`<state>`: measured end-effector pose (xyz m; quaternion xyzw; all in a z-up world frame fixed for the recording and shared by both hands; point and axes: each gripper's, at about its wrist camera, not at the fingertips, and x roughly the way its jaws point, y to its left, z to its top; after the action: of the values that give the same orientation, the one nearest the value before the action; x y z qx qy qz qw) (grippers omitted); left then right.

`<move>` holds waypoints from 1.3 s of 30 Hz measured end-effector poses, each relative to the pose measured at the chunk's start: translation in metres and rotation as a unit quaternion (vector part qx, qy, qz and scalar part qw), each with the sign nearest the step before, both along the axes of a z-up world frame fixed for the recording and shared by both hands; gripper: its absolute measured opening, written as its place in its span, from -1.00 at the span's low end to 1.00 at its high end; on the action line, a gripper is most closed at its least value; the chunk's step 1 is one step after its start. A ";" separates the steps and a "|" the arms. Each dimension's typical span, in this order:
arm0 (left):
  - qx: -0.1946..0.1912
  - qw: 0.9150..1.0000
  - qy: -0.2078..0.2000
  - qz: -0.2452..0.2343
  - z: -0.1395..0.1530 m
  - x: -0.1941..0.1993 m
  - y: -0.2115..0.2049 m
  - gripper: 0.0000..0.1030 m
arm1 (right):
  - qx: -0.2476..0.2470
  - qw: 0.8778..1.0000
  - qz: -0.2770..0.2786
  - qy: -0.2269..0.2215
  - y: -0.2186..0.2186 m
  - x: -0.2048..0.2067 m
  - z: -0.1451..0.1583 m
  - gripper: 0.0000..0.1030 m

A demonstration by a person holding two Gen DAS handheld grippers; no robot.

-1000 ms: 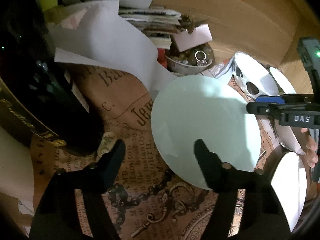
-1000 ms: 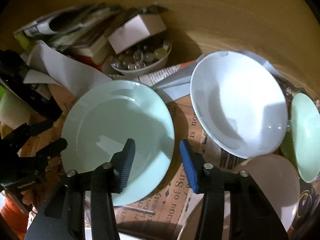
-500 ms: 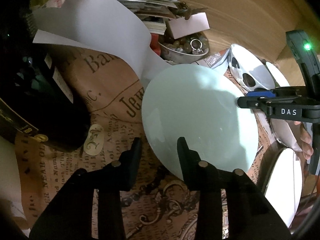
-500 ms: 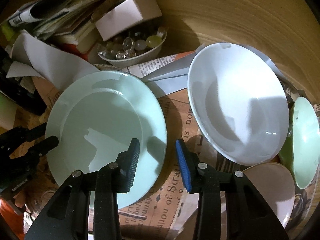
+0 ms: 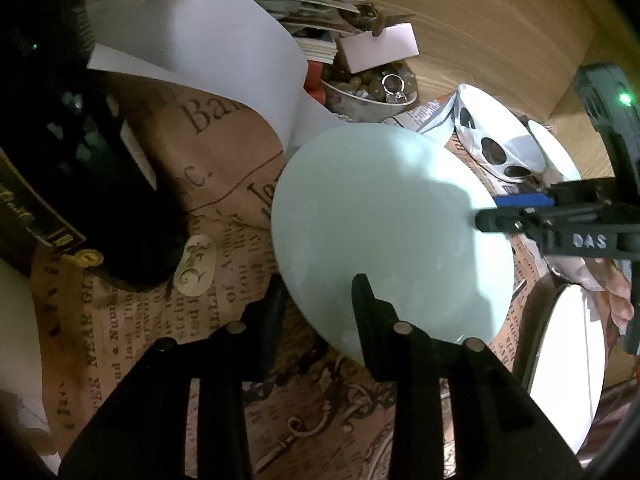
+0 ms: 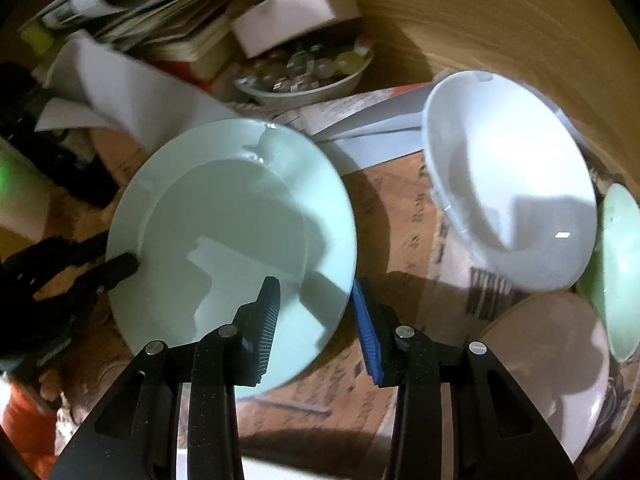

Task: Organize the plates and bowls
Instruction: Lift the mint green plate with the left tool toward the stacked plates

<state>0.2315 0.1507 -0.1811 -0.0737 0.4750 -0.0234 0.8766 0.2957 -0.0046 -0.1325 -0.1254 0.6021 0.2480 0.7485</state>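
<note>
Both the left hand-held gripper [image 5: 318, 294] and the right hand-held gripper [image 6: 314, 304] straddle the green plate's [image 6: 232, 240] rim, spread; uneven closing could tip it into the white bowl [image 6: 508, 176] at right of frame.

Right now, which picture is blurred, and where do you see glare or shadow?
Right wrist view: motion blur, worst near the top; bright glare and gripper shadows on the green plate. Left wrist view: sharper; the plate is lit above and shaded below; the far left is nearly black.

In the right wrist view the pale green bowl [image 6: 622, 272] at three o'clock and the beige plate [image 6: 556, 364] at four o'clock are cut by the edge, the book stack [image 6: 160, 12] at eleven o'clock is blurred.
</note>
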 end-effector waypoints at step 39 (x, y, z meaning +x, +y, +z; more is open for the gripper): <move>0.007 0.997 -0.082 0.013 0.060 -0.052 -0.005 -0.51 | 0.070 0.991 -0.041 -0.110 -0.029 -0.039 0.047 -0.65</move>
<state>0.1799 0.1453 -0.1216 -0.0714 0.4008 -0.0148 0.9133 0.2569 -0.0341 -0.0851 -0.0746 0.5019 0.2431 0.8267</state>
